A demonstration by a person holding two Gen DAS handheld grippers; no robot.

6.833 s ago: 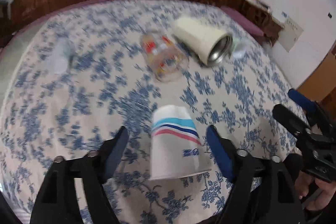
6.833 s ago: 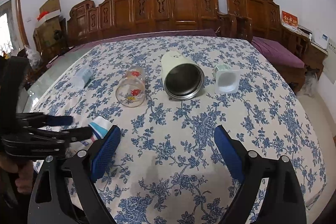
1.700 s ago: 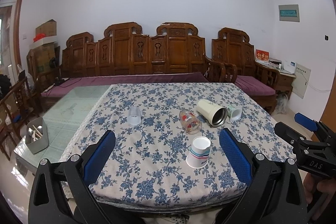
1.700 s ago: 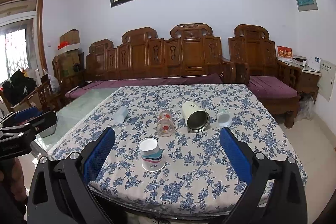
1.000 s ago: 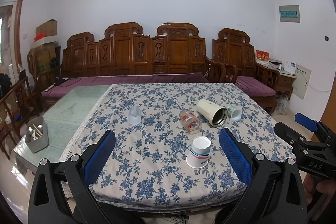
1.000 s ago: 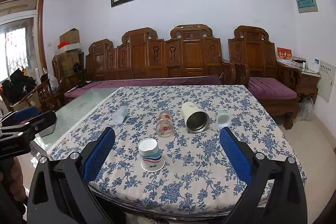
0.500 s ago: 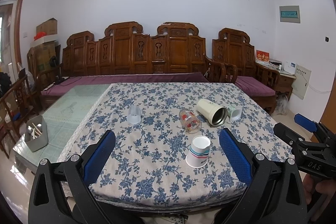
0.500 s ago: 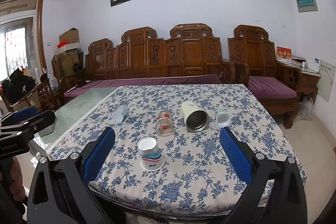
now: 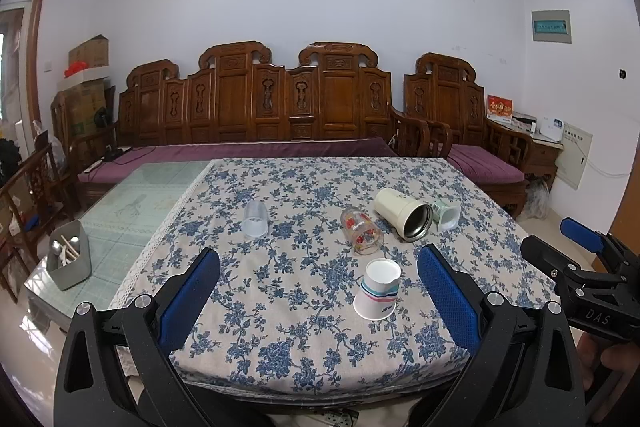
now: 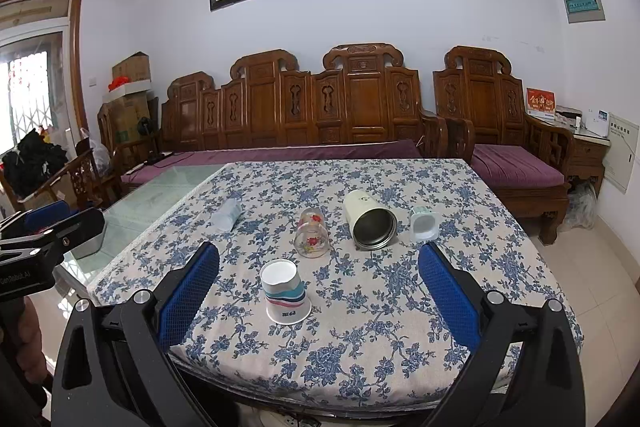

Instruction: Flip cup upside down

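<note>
A white paper cup (image 9: 377, 289) with teal, blue and pink stripes stands upside down on the blue floral tablecloth (image 9: 280, 287), wide rim on the cloth; it also shows in the right wrist view (image 10: 286, 293). My left gripper (image 9: 318, 291) is open and empty, held back from the table's near edge. My right gripper (image 10: 318, 287) is open and empty too, also back from the edge. The right gripper shows at the right edge of the left view (image 9: 580, 263), the left gripper at the left edge of the right view (image 10: 44, 227).
Farther on the cloth lie a flowered glass (image 9: 361, 235), a cream steel-lined tumbler (image 9: 404, 214) and a small white cup (image 9: 447, 215), all on their sides. A clear plastic cup (image 9: 255, 219) stands at the left. A grey utensil box (image 9: 69, 261) sits on the bare glass. Wooden benches (image 9: 280, 99) stand behind.
Long before, my left gripper was close around the paper cup; both grippers now sit well back from the table. Over the last second nothing has visibly moved.
</note>
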